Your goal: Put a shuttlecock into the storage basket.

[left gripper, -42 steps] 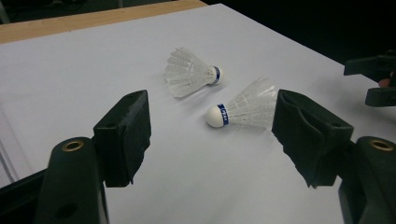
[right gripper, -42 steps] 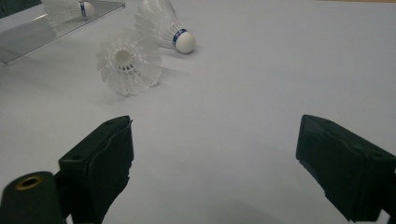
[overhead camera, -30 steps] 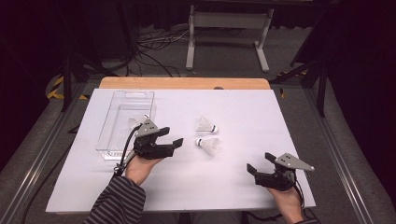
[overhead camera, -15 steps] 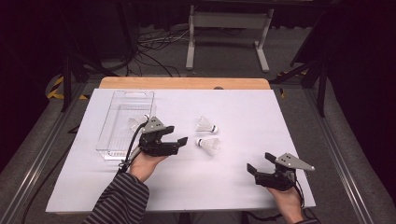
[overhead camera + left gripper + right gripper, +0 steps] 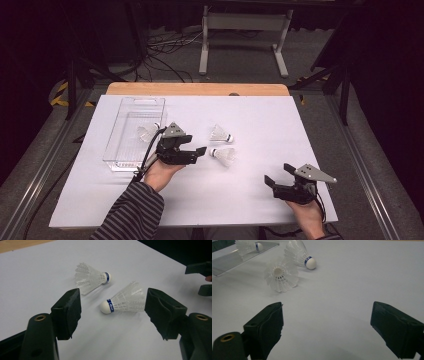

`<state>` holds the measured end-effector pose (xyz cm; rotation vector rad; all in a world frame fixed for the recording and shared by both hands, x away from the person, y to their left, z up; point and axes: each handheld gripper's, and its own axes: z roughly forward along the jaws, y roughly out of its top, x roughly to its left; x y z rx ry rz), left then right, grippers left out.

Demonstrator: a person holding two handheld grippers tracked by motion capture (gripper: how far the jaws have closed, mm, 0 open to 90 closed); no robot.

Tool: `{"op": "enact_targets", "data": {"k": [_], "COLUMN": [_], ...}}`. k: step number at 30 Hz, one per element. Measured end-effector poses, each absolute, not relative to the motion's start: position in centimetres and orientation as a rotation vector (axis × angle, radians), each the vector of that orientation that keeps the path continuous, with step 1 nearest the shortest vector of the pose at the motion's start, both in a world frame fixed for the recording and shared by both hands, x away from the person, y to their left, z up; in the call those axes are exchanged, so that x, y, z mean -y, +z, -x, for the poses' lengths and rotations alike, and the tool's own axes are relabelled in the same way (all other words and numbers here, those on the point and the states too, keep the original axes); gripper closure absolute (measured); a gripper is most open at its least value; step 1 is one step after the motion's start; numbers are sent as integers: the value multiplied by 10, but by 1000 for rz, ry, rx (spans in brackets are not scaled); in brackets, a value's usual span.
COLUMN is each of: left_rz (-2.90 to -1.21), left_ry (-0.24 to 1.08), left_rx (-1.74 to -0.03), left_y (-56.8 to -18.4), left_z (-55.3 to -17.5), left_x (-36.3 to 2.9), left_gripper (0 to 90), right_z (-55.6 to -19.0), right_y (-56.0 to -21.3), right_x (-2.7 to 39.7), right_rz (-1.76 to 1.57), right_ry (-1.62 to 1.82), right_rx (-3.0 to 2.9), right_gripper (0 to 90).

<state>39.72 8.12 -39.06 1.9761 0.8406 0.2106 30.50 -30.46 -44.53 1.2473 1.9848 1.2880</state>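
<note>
Lab or test cell, not home. Dark room, black surround. Table (image 5: 325, 150) covered in white sheet, wood edge at far side, sits in metal rail frame (image 5: 372, 185). Loose cables (image 5: 160, 45) on grey floor behind, white metal stand (image 5: 245, 30) beyond. Yellow-black hazard tape (image 5: 62, 95) at left floor, probably marks rig boundary.

Near shuttlecock (image 5: 122, 301): white feathers, white cork, a blue band with white lettering, lying before your left tongs (image 5: 112, 312).
Far shuttlecock (image 5: 91, 278): same white, same blue band.
Your left tongs: black throughout, with a grey plate on top.
Your right tongs (image 5: 286, 176): black, grey plate.
Surface (image 5: 260, 200): white sheet, pale wood at the far edge.
Tray (image 5: 120, 135): clear plastic.
Your sleeve (image 5: 131, 215): dark with thin grey stripes.
</note>
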Motion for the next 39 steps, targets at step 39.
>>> {"op": "enact_targets", "data": {"k": [39], "left_rz": [-2210], "left_ry": [147], "left_rx": [-940], "left_y": [-381], "left_z": [-422], "left_x": [-41], "left_gripper": [384], "right_z": [-305], "right_y": [-446], "right_x": [304], "right_rz": [-1241], "right_ry": [1283], "right_rx": [-1992], "right_gripper": [119]}}
